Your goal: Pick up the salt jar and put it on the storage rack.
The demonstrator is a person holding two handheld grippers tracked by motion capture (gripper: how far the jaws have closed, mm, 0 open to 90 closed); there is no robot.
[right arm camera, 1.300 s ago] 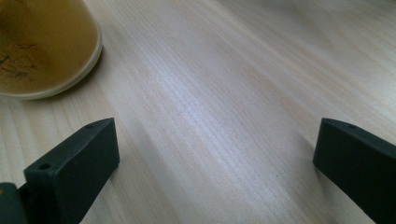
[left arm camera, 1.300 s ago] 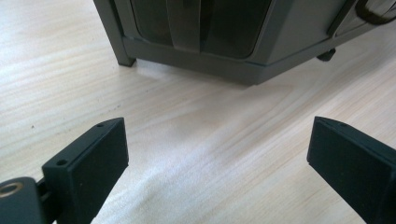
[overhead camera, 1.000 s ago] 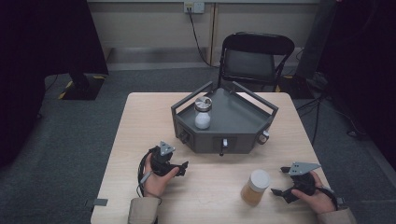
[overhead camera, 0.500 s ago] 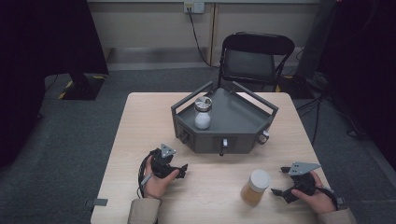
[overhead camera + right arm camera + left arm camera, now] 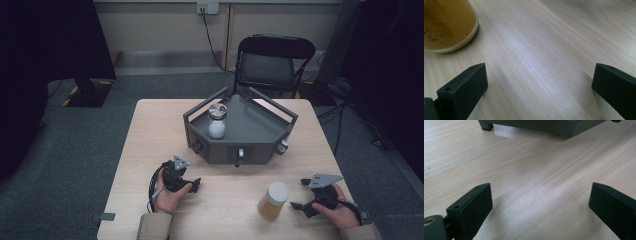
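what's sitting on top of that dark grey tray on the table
One small jar with a metal lid and white contents stands upright on the grey tray, near its left rear corner. The floor under the jar is covered.

The high view looks forward and down from above the near edge of the table (image 5: 150, 130), taking in the whole top, the grey tray (image 5: 260, 127) at its far middle and the floor behind. The left gripper view sits low and close over the wood, facing the tray's base (image 5: 544, 126). The right gripper view, equally low, faces left, catching the amber jar (image 5: 446, 27). Both gripper views share table wood with the high view, which also shows the jar (image 5: 272, 200)
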